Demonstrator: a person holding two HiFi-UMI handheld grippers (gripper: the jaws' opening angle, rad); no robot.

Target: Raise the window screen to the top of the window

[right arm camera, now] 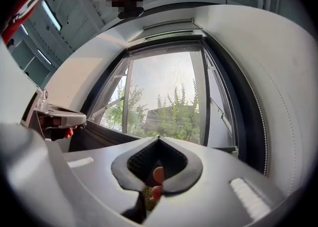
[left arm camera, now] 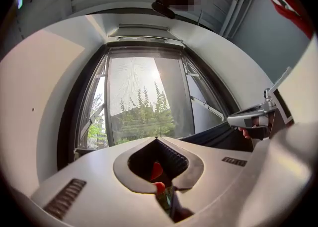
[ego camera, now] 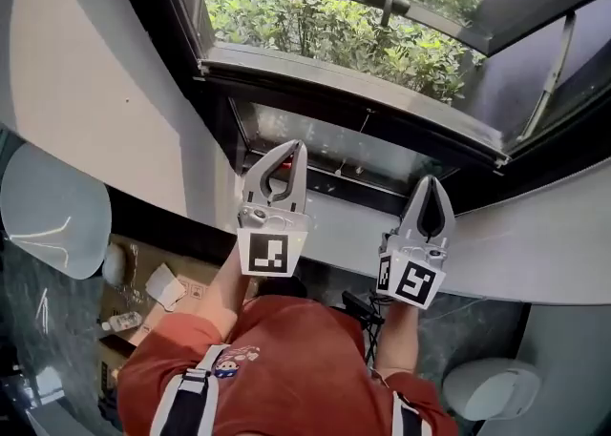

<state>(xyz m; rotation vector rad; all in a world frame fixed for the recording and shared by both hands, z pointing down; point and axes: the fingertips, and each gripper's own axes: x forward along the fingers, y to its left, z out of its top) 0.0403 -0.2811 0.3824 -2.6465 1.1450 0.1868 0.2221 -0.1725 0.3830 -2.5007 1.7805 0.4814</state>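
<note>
2 claws: left claw (ego camera: 295,147), right claw (ego camera: 430,179); 1 window (ego camera: 315,70); 1 cardboard box (ego camera: 131,278).

The head view looked steeply down from above the person at the window (ego camera: 325,29), the left hand-held gripper (ego camera: 294,148) and the right hand-held gripper (ego camera: 430,181). Each gripper view faced outward and slightly upward along its jaws, near the same window, with the other hand-held gripper at its edge.

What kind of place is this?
Indoors, probably a room in a home or office, right at an open window: a white sill below it, bushes outside, a cardboard box on the floor.
</note>
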